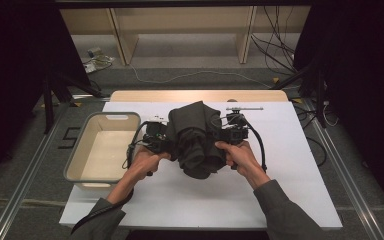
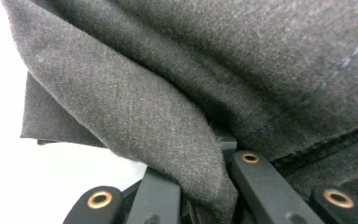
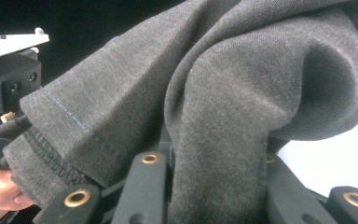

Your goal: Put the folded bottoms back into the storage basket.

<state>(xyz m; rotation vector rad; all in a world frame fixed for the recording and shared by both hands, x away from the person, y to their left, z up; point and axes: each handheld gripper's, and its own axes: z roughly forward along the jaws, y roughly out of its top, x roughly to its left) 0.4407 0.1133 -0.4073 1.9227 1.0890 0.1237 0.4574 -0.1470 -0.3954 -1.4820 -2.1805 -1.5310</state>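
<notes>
A dark grey cloth [image 1: 195,137] hangs bunched in a folded bundle between my two grippers, above the white table top [image 1: 290,165]. My left gripper [image 1: 166,142] is shut on the cloth's left side. In the left gripper view a fold of the cloth [image 2: 168,93] is pinched between the black jaws of this gripper [image 2: 205,186]. My right gripper [image 1: 223,137] is shut on the right side. In the right gripper view a thick fold of the cloth [image 3: 237,93] runs down between the jaws of that gripper [image 3: 209,186], and a stitched hem shows at the left.
A grey-rimmed basket [image 1: 75,155] with a pale inside stands at the table's left edge. A small metal bar [image 1: 244,108] lies near the far edge. Beyond the table are wooden shelving [image 1: 180,30], cables and dark stands on the floor.
</notes>
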